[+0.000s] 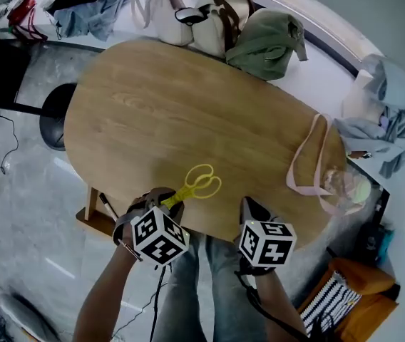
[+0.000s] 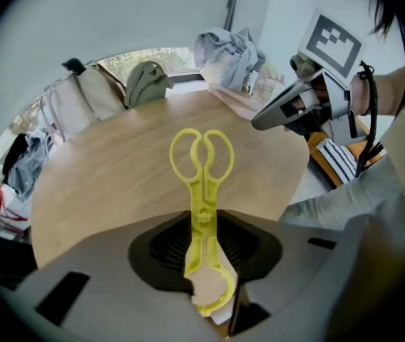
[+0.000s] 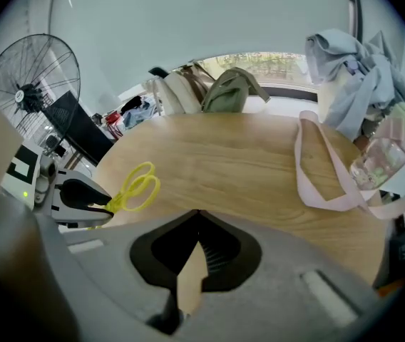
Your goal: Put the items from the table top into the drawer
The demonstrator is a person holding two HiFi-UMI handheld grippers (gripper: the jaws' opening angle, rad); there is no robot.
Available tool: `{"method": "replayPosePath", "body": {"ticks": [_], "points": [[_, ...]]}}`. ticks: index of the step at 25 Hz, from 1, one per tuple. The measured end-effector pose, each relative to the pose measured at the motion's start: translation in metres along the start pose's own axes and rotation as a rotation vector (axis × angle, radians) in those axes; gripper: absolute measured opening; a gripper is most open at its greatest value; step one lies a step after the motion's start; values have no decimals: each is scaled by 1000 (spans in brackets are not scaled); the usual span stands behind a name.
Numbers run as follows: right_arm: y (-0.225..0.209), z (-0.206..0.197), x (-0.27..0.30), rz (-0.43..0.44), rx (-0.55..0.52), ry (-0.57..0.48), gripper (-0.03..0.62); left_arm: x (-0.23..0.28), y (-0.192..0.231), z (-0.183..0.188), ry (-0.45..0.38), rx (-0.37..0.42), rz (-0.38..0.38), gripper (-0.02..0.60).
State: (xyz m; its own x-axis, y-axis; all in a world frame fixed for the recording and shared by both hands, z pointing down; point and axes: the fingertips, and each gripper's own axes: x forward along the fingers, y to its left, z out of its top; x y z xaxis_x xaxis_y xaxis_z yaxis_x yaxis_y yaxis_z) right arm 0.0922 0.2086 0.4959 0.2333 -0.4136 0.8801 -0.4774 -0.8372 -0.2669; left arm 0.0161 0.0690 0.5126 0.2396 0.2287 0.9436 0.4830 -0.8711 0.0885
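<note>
Left gripper (image 1: 168,201): we see it at the near edge of the table (image 1: 174,112), pointing steeply down and away from the person, its marker cube facing up.
Left jaws: closed narrowly on the yellow scissors (image 1: 199,182), pinching them just behind the pivot.
Yellow scissors: the two finger loops stick out past the jaws over the near part of the wooden top; the other end lies back between the jaws. We cannot tell whether the loops touch the wood.
Left arm: the bare forearm (image 1: 103,298) rises from the lower left, with the hand wrapped round the grip beneath the cube.
Right gripper (image 1: 249,205): just right of the left one, also at the near edge, tilted down toward the table.
Right jaws: tips together, nothing between them.
Gap between grippers: they are near but apart, and the person's legs show below.
Far and right: a green backpack (image 1: 267,41) lies at the far edge and a pink strap (image 1: 306,162) loops across the right end.
</note>
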Motion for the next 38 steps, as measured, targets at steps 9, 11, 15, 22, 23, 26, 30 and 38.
{"method": "replayPosePath", "body": {"ticks": [9,11,15,22,23,26,30,38], "points": [[76,0,14,70,-169,18,5,-35,12,-82,-69,-326,91,107],[89,-2,17,79,-215,26,5,-39,13,-100,-72,-377,118,107],[115,-9,25,102,-284,46,5,-47,14,-131,-93,-482,152,107],[171,-20,35,159,-435,82,5,-63,14,-178,-143,-687,206,107],[177,-20,36,168,-455,86,5,-64,14,-184,-150,-721,215,107],[194,-22,40,191,-515,100,5,-67,10,-197,-175,-835,248,107],[214,-26,42,219,-586,122,5,-68,4,-212,-207,-1004,303,107],[235,-25,42,253,-709,157,5,-69,0,-219,-341,-1332,378,107]]}}
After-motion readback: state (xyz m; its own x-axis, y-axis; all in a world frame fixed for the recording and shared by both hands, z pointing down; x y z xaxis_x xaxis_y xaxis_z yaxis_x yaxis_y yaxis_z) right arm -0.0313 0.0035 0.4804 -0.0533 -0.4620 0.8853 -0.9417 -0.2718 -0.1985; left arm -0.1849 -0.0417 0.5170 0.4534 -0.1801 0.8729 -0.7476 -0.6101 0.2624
